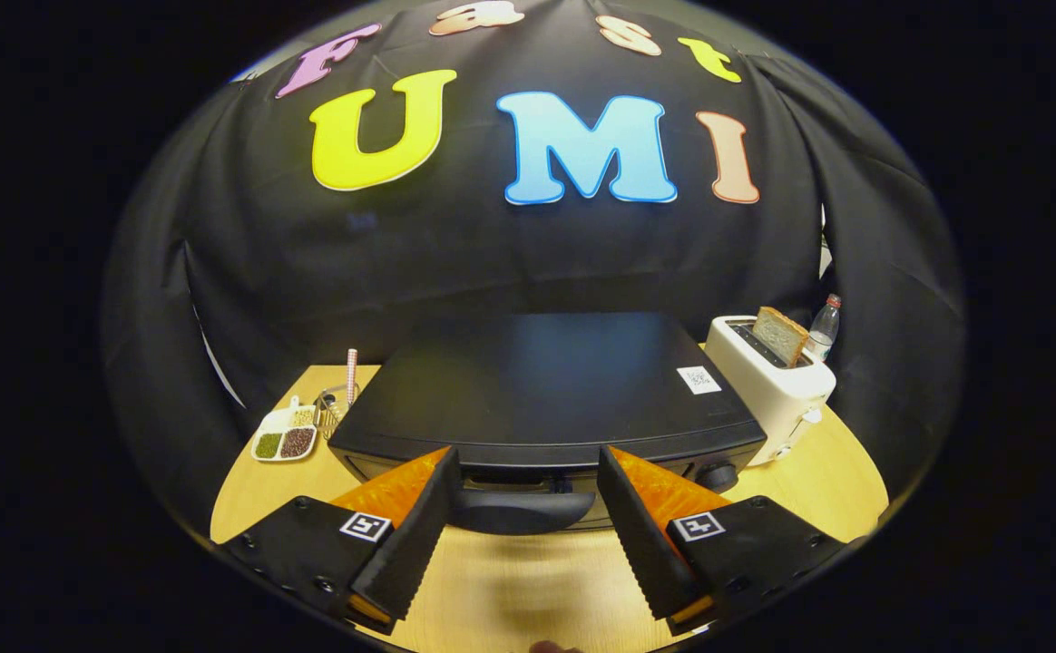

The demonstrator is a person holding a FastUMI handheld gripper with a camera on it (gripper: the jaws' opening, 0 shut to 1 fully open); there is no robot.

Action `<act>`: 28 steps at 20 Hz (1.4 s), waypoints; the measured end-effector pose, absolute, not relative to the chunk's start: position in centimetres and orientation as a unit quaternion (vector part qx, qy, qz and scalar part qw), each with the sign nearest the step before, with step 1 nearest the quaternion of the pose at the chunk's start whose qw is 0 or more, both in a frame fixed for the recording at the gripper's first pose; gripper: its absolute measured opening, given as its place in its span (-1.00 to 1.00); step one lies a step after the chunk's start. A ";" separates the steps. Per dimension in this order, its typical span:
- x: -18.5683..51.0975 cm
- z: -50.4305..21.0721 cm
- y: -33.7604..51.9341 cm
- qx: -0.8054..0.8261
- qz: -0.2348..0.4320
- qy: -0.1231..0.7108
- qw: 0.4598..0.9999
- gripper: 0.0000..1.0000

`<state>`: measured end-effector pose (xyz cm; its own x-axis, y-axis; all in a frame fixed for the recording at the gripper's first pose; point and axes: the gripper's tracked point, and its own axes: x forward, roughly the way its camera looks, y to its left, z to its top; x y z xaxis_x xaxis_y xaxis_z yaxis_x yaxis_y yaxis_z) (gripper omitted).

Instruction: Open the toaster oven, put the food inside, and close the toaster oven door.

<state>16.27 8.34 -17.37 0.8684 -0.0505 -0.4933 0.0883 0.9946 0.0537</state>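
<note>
The toaster oven [546, 385] sits square on the desk [510, 589], door closed, and its dark handle [519, 510] runs crosswise just ahead of the tool [528, 476], lying in the gap between the two fingers. The tool is spread wide, gripping nothing. One oven, one handle, one knob [718, 475] beside it. To the right, one white toaster [768, 390] with one slice of bread [780, 336], one bottle [824, 326] behind. To the left, one dish of beans [285, 437].
</note>
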 end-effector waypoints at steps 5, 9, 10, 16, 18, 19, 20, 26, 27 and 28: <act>17.0 -18.6 8.8 0.020 -0.037 0.259 0.965 0.94; 16.9 -18.8 9.0 0.026 -0.044 0.266 0.963 0.97; 16.7 -19.0 9.0 0.026 -0.042 0.270 0.962 0.97; 14.8 -19.7 9.4 0.033 -0.028 0.295 0.954 0.97; 14.1 -19.9 9.4 0.036 -0.027 0.297 0.954 0.97; 13.8 -20.0 9.4 0.034 -0.026 0.298 0.954 0.97; 13.5 -20.1 9.5 0.033 -0.026 0.298 0.954 0.97; 11.4 -21.0 9.7 0.043 -0.021 0.310 0.950 0.98; 10.9 -21.3 9.7 0.042 -0.020 0.312 0.949 0.97; 10.4 -21.7 9.8 0.043 -0.019 0.316 0.947 0.97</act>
